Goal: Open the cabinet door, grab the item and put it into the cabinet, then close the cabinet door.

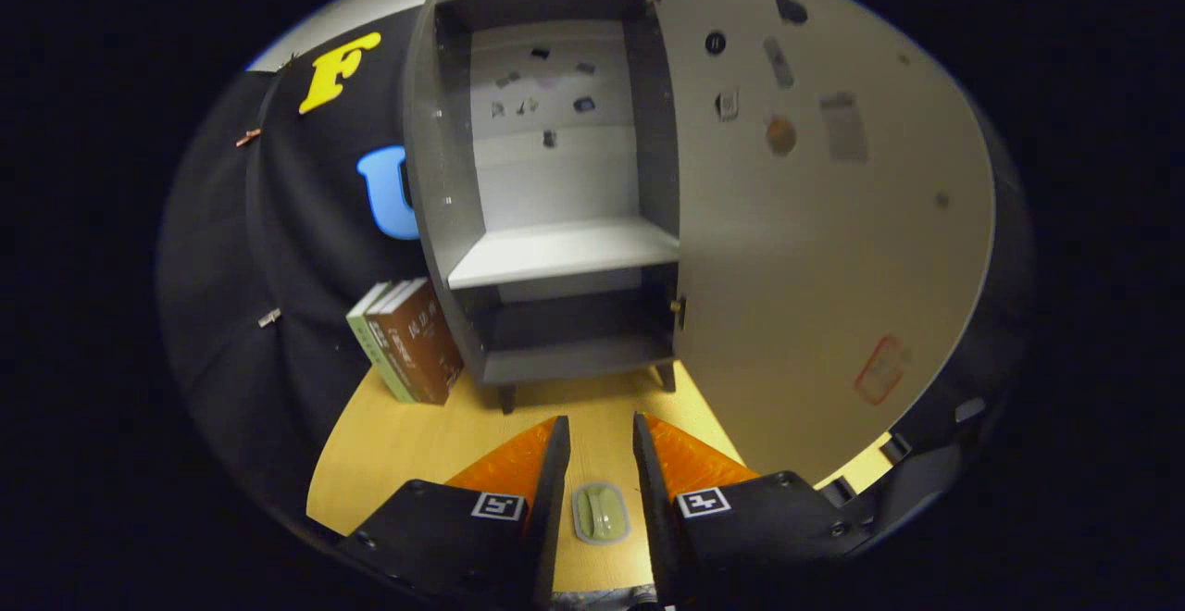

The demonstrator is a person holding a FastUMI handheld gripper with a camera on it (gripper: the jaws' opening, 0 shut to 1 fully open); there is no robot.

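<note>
Small pale-green oval item in a clear packet (600, 513) lying flat on the yellow wooden tabletop (389, 449) at bottom centre of the frame, right in the gap between the gripper (601, 440) fingers, jaws spread and not touching it, probably lined up for the grab. Grey two-shelf cabinet (565, 250) dead ahead with its grey door (824, 241) swung wide to the right. Middle shelf bare with plenty of room, though door edge close on the right and brown and green books (412, 342) leaning at lower left.
</note>
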